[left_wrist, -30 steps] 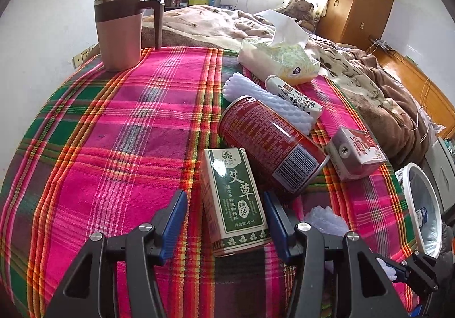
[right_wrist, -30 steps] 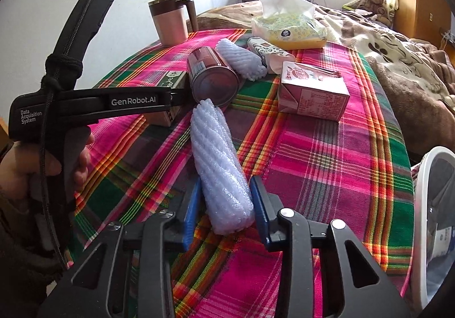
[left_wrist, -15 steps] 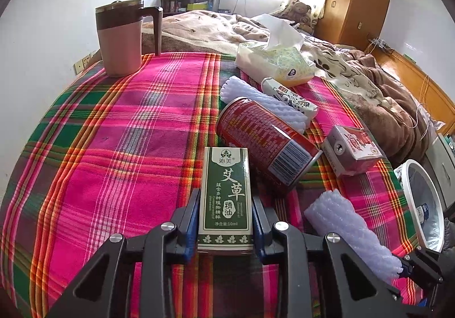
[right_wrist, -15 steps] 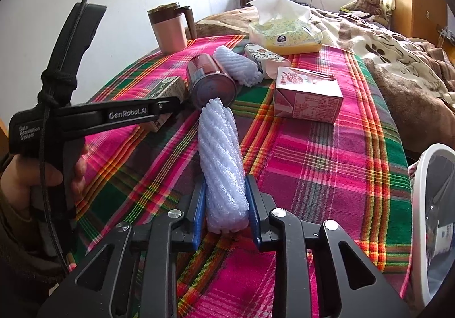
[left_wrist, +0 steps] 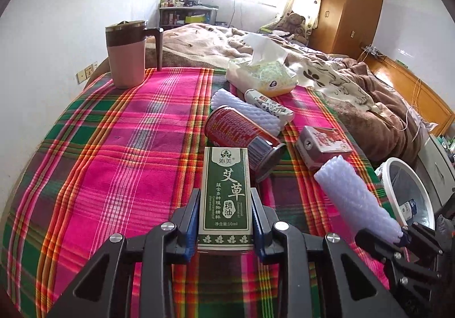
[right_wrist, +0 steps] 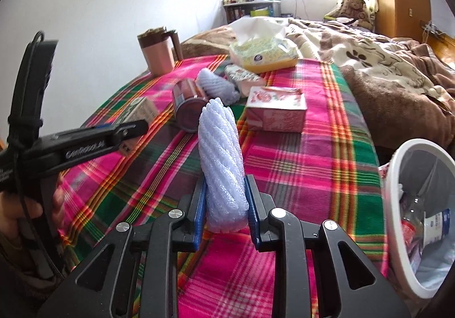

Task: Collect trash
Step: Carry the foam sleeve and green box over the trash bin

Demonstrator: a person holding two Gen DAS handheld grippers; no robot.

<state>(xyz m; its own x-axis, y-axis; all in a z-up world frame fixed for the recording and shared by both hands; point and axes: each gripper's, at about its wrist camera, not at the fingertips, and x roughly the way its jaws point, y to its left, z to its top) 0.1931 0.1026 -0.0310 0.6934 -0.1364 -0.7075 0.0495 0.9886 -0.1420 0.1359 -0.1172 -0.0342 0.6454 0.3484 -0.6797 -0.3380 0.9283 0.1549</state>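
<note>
White-rimmed and lined with a bag, the bin stands off the right edge of the worktop, lower than the plaid cloth, and that is the direction both loads have to travel. The right gripper has its jaws clamped on the near end of a pale foam sleeve, whose long axis runs straight out ahead between the fingers, so most of its length sticks forward past the pads. The left gripper has its jaws clamped on the lower end of a small green carton, which likewise points away from the hand, printed face up. Both pieces look to be held clear of the cloth rather than lying on it, though the underside of each is hidden. From where the bin sits, the right hand is plainly the nearer: the rim is just beside that gripper on its outer side, while from the left wrist view the bin lies well across, beyond the foam sleeve and the other tool. I would judge the sleeve goes in first, with a swing to the right and a tip of its free end over the rim, the carton after it. Left on the cloth are a red can on its side, a second foam sleeve, a pink carton and a small tube, clustered mid-worktop, with a tissue pack and a pink mug farther back.
</note>
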